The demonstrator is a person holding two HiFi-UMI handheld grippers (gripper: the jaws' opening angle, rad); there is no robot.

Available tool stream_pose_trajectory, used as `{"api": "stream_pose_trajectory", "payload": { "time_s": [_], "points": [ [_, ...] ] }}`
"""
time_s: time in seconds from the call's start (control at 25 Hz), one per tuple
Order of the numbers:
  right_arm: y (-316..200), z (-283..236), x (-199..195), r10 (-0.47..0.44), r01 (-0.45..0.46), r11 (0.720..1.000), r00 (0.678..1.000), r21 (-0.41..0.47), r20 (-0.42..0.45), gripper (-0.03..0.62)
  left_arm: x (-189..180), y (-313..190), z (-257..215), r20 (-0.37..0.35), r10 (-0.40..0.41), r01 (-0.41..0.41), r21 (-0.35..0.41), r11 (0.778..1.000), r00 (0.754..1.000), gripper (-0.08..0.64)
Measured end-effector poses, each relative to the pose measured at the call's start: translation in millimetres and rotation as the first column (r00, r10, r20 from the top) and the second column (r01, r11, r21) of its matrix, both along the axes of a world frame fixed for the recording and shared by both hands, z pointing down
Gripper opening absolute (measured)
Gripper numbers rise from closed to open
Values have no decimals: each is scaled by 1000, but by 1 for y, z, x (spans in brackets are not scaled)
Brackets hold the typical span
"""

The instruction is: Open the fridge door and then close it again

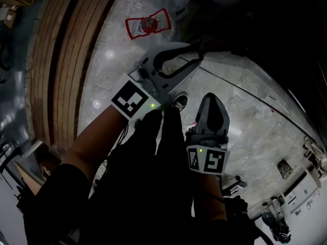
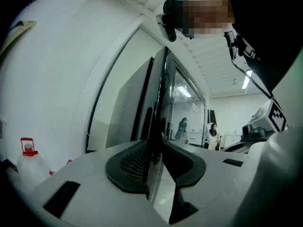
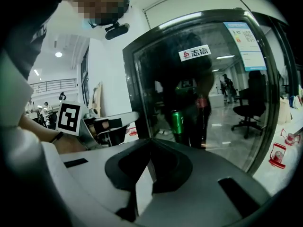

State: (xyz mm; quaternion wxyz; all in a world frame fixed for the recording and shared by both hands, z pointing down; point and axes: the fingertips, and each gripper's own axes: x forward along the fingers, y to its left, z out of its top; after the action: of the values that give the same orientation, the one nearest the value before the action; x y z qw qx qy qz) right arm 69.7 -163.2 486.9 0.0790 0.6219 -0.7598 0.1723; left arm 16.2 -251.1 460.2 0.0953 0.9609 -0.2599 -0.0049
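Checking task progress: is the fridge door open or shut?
Shut, it seems: fridge door sits flush with the cabinet, no gap; left tool grips its edge.

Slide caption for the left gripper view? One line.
Left gripper closed on the edge of the glass fridge door, seen along its jaws.

Slatted wooden bench (image 1: 66,60) at upper left; clear red-labelled jug (image 1: 148,24) on stone floor (image 1: 240,121), top centre.

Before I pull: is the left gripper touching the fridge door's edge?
Touching. Left gripper view: pads of the left gripper pinch the fridge door's edge, no gap.
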Motion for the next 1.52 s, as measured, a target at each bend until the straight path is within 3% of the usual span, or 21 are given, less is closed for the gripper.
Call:
{"api": "stream_pose_trajectory", "payload": {
  "time_s": [0.4, 0.8, 1.0, 1.16, 1.52],
  "points": [
    [44, -1, 14, 58, -58, 998, 998, -20, -13, 15, -15, 75, 3, 96, -41, 43, -14, 999, 995, 101],
    [79, -28, 5, 46, -46, 997, 999, 57, 3, 15, -16, 139, 0, 109, -111, 119, -73, 990, 988, 100],
    [85, -39, 6, 44, -44, 996, 999, 73, 6, 15, -17, 146, -2, 130, -117, 127, -71, 989, 985, 100],
    [85, -37, 10, 48, -49, 996, 999, 73, 10, 15, -14, 140, -1, 173, -90, 94, -17, 995, 981, 92],
    [85, -41, 3, 29, -30, 996, 1000, 88, 12, 15, -16, 141, -3, 125, -102, 110, -63, 992, 987, 94]
  ]
}}
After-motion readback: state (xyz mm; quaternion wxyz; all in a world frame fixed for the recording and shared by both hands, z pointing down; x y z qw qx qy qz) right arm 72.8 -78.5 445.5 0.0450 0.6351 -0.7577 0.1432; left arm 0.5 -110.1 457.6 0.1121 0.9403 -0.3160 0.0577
